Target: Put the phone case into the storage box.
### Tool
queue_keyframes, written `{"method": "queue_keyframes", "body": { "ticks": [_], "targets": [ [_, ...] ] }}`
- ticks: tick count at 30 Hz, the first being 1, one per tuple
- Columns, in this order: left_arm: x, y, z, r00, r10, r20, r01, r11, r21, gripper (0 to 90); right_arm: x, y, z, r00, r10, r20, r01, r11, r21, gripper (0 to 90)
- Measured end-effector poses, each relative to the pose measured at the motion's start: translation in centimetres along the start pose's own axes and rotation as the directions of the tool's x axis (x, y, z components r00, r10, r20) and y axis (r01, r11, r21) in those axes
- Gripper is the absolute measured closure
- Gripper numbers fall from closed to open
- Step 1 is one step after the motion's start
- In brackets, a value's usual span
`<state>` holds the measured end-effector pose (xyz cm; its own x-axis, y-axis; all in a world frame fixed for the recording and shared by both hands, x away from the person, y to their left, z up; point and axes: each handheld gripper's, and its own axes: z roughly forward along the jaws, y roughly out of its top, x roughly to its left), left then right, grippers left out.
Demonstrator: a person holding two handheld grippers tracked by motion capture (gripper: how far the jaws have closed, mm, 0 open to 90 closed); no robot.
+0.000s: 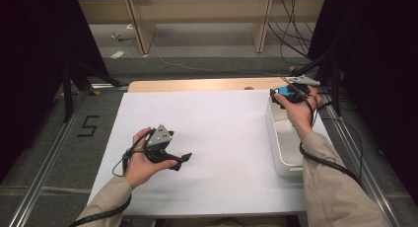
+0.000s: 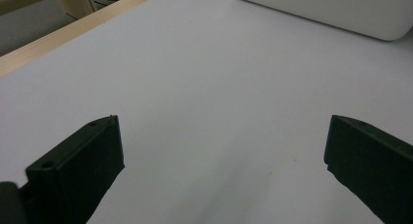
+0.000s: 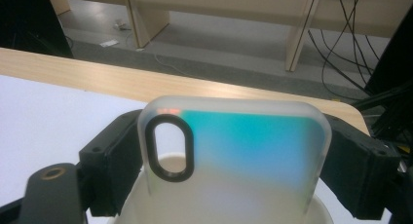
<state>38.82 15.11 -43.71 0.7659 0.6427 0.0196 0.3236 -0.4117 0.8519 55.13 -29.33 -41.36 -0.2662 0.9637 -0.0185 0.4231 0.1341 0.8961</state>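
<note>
Right gripper (image 3: pixel 234 160) clamps a frosted phone case (image 3: pixel 238 151) by its two side edges, above the white bin (image 1: pixel 283 143) at the desk's right edge. Risk, as judged: flexible case may bow and slip. Left gripper (image 2: pixel 224 170) wide open, empty

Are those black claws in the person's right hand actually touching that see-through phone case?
Touching. In the right gripper view both black jaws of the right gripper press against the two side edges of the phone case, no gap either side, holding it above the white bin.

The phone case (image 3: pixel 234 146) hides the white bin (image 3: pixel 219 204) beneath, its lower edge cut off.
</note>
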Motion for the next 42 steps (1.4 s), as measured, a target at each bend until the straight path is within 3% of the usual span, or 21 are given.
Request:
{"method": "queue_keyframes", "body": {
  "ticks": [8,21,36,42],
  "targets": [
    [0.0,0.0,0.0,1.0000,-0.001,0.000,0.001,1.0000,0.000,0.3,-0.1,-0.1,0.5,0.9999,0.005,0.016,-0.005,1.000,0.010,14.1],
    [0.0,0.0,0.1,1.0000,-0.001,0.002,0.001,1.0000,-0.002,0.3,-0.2,-0.1,0.6,0.9996,0.028,-0.003,-0.028,1.000,0.012,3.2],
    [0.0,0.0,0.1,1.0000,-0.002,0.001,0.002,1.0000,-0.003,0.3,0.1,0.9,-0.2,0.9998,0.011,0.016,-0.010,0.997,-0.075,1.0],
    [0.0,0.0,0.0,1.0000,0.001,-0.001,-0.001,1.0000,0.000,0.3,0.3,1.2,-0.7,0.9999,0.011,0.013,-0.010,0.996,-0.086,1.3]
  ]
}}
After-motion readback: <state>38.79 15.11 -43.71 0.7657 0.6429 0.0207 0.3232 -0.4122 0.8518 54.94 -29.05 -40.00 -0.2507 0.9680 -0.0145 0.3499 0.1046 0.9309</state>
